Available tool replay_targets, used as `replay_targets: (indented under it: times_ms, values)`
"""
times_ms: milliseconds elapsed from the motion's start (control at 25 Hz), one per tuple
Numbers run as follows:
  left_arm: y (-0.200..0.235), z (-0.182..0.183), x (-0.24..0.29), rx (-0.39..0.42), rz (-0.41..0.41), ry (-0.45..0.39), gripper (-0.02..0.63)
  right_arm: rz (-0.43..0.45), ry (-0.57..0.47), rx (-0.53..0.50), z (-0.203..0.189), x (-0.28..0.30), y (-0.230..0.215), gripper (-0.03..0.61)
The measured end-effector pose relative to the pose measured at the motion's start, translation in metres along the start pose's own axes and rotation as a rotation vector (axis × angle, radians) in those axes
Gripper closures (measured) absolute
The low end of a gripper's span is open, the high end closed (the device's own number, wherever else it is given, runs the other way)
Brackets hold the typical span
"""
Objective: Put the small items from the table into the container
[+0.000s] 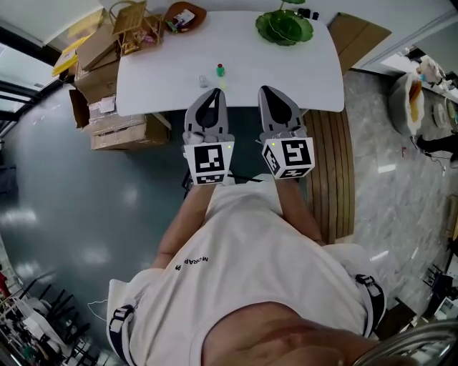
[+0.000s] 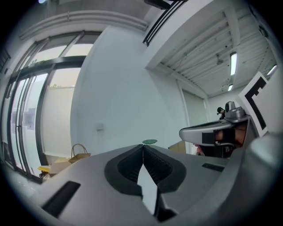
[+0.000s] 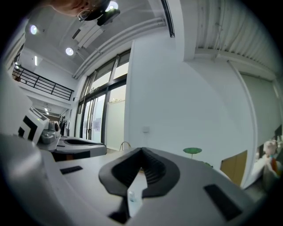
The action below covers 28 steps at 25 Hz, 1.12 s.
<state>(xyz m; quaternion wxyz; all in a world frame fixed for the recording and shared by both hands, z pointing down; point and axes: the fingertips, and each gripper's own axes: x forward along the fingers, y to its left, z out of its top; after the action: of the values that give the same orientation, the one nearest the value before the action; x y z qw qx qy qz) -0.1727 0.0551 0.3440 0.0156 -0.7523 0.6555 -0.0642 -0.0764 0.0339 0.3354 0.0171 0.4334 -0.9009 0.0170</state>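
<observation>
I look down from the head view on a dark, glossy floor, with a white counter across the top of the frame. The operator's white T-shirt fills the lower half. Stacked cardboard boxes stand against the counter's left end, and a slatted wooden panel lies on the floor below its right corner.

Both tools are held level, side by side, with their tips just over the counter's near edge. The left gripper has its fingers pressed together with nothing between them; its own view shows the ribbed pads meeting along one line. The right gripper also has its fingers closed tip to tip. In its view a small clear object, which I cannot identify, shows on the white surface through the gap behind the tips. The pads are not clamped on it.

At the counter's far edge sit a green dish to the right, a wicker basket at the left corner, and a brown bowl just beside it. The basket and the bowl both hold things, and I cannot tell which of the two is the container.

The small items lie near the counter's front edge: a green-capped bottle stands upright just ahead of the left gripper's tips, with a small pale item close beside it on the left. Neither gripper touches either item.
</observation>
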Motion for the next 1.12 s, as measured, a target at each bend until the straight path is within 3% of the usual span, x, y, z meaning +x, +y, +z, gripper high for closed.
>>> replay_targets:
  times_ms: [400, 1120]
  values:
    - [0.011, -0.007, 0.063, 0.003, 0.044, 0.014, 0.609, 0.031, 0.003, 0.016, -0.006, 0.054, -0.049, 0.575]
    - [-0.004, -0.012, 0.156, 0.045, 0.178, 0.062, 0.609, 0.192, 0.008, 0.038, -0.027, 0.118, -0.124, 0.575]
